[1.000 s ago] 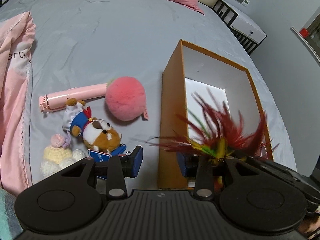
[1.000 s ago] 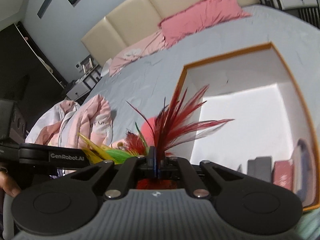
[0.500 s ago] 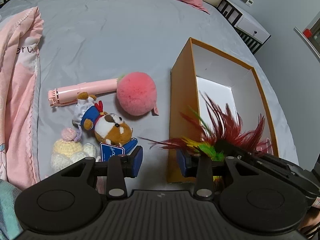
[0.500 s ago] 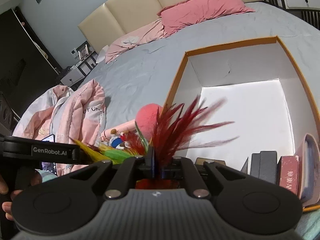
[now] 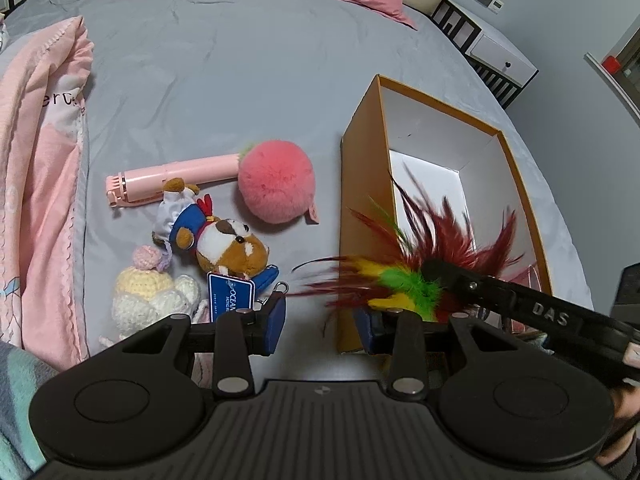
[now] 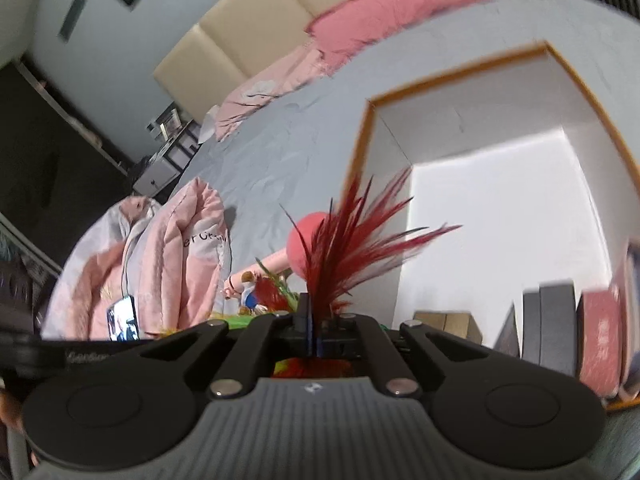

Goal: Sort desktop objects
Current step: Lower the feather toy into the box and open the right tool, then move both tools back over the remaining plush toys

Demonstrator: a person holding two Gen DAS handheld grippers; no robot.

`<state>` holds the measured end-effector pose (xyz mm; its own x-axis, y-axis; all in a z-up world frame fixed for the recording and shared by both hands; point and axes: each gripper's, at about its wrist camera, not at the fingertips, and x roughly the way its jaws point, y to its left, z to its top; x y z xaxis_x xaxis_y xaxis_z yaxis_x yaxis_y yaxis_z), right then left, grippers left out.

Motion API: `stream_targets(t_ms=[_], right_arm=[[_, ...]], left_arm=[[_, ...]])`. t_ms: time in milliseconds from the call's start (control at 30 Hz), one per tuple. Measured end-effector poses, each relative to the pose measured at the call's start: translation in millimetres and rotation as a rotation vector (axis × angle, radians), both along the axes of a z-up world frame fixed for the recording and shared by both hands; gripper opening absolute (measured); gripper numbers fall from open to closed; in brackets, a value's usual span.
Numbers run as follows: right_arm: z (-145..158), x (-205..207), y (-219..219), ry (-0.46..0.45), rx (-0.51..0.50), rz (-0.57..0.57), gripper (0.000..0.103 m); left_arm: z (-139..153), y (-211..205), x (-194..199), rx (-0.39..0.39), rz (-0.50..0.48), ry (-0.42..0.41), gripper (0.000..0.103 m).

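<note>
My right gripper (image 6: 312,320) is shut on the base of a feather toy (image 6: 348,248) with dark red plumes and green and yellow tufts. In the left wrist view, the feather toy (image 5: 404,284) hangs over the near left corner of the orange box (image 5: 360,200), with the right gripper (image 5: 436,270) reaching in from the right. My left gripper (image 5: 320,320) is open with nothing between its blue pads, above the grey bedsheet just left of the box. A pink pompom (image 5: 276,180), a pink stick (image 5: 172,176), a plush dog (image 5: 224,248) and a crocheted toy (image 5: 148,288) lie to the left.
The box (image 6: 460,64) is white inside, with books (image 6: 596,344) standing at its near end. A pink blanket (image 6: 180,248) with a phone (image 6: 124,322) on it lies along the bed's left side. Pink pillows lie at the headboard.
The right gripper has rolled a little with the feather toy still in it, tilting its view. The left gripper has kept the same opening and barely shifted.
</note>
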<state>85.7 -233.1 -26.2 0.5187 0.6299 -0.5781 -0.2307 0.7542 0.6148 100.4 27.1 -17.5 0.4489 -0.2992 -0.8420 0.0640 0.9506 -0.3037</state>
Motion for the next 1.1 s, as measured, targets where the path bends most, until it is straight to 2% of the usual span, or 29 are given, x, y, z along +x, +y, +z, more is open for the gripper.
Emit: stream_targets(t_ms=[100,233,267,533,667,767,900,1000,1100], right_arm=[[-9.9,1.0,-7.4,0.044,-0.019,-0.030,0.001],[-9.2,-2.3,-5.1,0.036,-0.044,-0.011,0.003],[-7.9,-3.3,-3.0,0.028,-0.055,-0.001,0.006],[21.0,-1.0,1.6,-0.088,-0.191,0.083,0.012],[35.9,17.4,-2.2,-0.106,-0.320,0.154,0.016],[36.4,37.3,-2.8,-0.083,-0.433,0.215,0.022],[23.5,59.1,5.2,-0.033,-0.562,0.339,0.022],[10.0,70.3,12.0,0.006,-0.648,0.469,0.023],[0.4,75.5,17.7,0.046,-0.709,0.617,0.031]], left_arm=[[-1.7,0.8,-1.2,0.003,0.002,0.006,0.042],[-3.9,-0.6,-1.6,0.002,-0.002,0.013,0.042],[-3.4,-1.1,-1.8,0.001,-0.005,0.011,0.042],[-3.7,2.0,-0.5,0.001,0.000,0.013,0.042],[-5.4,1.4,1.1,-0.003,-0.005,0.016,0.042],[-6.5,0.8,2.4,-0.005,-0.009,0.018,0.042],[-8.8,4.5,4.3,-0.003,-0.003,0.025,0.042],[-11.1,10.3,6.2,-0.002,0.011,0.032,0.042],[-14.4,13.4,9.3,-0.001,0.018,0.043,0.042]])
